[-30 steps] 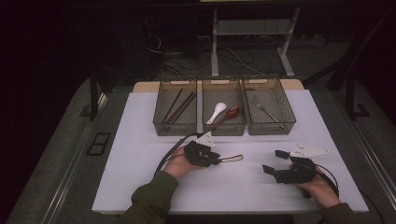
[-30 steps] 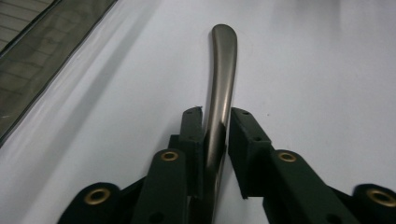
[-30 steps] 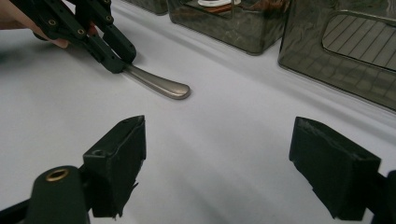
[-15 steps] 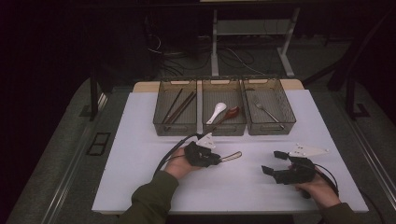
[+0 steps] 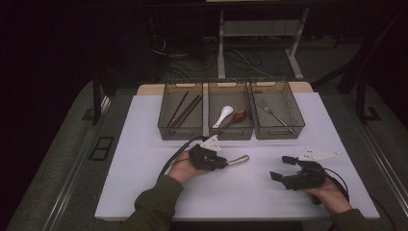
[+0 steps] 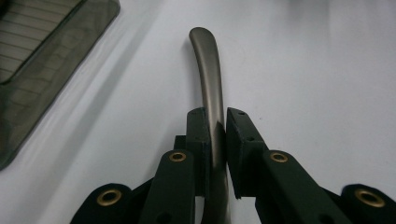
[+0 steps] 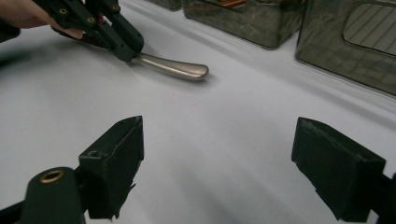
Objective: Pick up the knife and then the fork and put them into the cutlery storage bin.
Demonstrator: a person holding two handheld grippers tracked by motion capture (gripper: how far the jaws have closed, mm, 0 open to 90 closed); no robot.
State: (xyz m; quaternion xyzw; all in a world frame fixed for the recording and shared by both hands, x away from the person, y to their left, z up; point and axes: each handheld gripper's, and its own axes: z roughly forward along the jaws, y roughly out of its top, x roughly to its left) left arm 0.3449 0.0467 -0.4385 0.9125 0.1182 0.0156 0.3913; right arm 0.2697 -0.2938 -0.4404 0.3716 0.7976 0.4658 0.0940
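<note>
A metal utensil handle (image 6: 208,65) lies on the white table and runs away from my left gripper (image 6: 217,126), whose pads are shut on its near part. The utensil's other end is hidden behind the jaws. In the high view the left gripper (image 5: 225,162) sits mid-table in front of the middle bin, with the handle (image 5: 239,160) pointing right. My right gripper (image 5: 282,168) rests at the right, apart from the utensil. Its jaws (image 7: 219,158) stand wide open with bare table between them. The right gripper view looks across at the handle (image 7: 175,67) and the left gripper (image 7: 126,46).
Three mesh bins stand in a row at the back of the table. The left bin (image 5: 166,126) holds chopsticks (image 5: 182,109), the middle one a white spoon (image 5: 223,116) and a reddish spoon (image 5: 237,117), the right one a fork (image 5: 275,113). The table's front edge runs just below both hands.
</note>
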